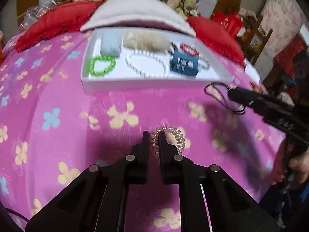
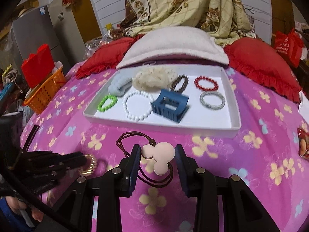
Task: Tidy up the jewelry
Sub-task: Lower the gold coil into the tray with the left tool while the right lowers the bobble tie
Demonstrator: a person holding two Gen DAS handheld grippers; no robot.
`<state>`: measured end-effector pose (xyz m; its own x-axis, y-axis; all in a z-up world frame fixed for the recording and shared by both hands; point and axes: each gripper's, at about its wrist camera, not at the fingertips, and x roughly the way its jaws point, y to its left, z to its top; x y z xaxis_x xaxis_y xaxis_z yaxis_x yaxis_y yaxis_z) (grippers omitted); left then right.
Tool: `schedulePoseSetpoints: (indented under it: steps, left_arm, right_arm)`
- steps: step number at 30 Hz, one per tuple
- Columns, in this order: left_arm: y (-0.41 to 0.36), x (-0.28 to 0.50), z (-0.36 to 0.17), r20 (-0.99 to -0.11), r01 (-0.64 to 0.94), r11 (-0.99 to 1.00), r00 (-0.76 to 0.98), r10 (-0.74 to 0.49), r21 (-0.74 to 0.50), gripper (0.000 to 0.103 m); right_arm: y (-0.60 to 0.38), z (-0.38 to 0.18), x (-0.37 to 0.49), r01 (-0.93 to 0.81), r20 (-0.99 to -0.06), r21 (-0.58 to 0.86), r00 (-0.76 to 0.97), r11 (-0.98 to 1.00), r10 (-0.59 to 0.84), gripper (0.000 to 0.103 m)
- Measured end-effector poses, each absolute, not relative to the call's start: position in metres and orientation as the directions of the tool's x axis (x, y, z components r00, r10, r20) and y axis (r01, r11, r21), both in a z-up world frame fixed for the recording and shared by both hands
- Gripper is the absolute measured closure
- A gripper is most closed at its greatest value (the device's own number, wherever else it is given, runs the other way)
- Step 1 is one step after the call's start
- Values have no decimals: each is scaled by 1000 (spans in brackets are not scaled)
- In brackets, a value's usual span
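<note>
Black fingers [image 1: 152,141] of the left gripper [image 1: 154,138] fill the bottom middle of the left view. They are almost closed and pinch a clear coil tie [image 1: 173,137], which loops out to the right above the pink bedspread [image 1: 58,96]. In the right view the same gripper [image 2: 85,161] pokes in from the lower left with the coil tie [image 2: 90,164] at its tip.

At the bottom of the right view, the right gripper [image 2: 157,154] has its fingers [image 2: 135,160] wide apart. Between them sits a brown hair tie [image 2: 135,137] with three pale round discs [image 2: 160,154]. The left finger looks like it touches one disc, but the right finger does not, so I cannot tell if the tie is held. In the left view this gripper [image 1: 231,94] comes in from the right edge with the brown loop [image 1: 216,90] at its tip.

Higher up in both views lies a white tray [image 2: 164,124] on the bed. Inside it are a green bracelet [image 2: 107,102], a white bead bracelet [image 2: 138,105], a blue claw clip [image 2: 170,104], a red bracelet [image 2: 205,83], a grey bangle [image 2: 212,99], a brown bracelet [image 2: 179,83], a cream scrunchie [image 2: 154,78] and a pale blue scrunchie [image 2: 118,86].

Behind the tray are a white pillow [image 2: 173,46] and red cushions [image 2: 256,61]. An orange basket [image 2: 46,94] stands at the left.
</note>
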<state>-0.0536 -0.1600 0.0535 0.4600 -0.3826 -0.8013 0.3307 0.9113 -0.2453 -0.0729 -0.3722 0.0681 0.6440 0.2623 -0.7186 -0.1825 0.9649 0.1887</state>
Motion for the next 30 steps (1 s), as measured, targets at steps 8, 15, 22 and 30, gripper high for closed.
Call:
schedulePoseSetpoints:
  steps: [8,15,22,30]
  left_arm:
    - [-164,2,93,-775,301,918,502,-384,-260,95]
    - [-175,60,66,-830,231,958,491,-265,-169,95]
    - [-161,73,45,-853,183,967,461,-245,-179,56]
    - [-167,52,41,-857,213,972,477,-194,-101,52]
  right_arm:
    - [-406,73,-19,-80,-725,184,661,980,191,68]
    - [-433,49,19,3,-772,179,620,984,139,68]
    - [-436,38,22,16,-784,172,607,985,127,63]
    - [-405,28,4,-29,-798,66,599,997,70,61]
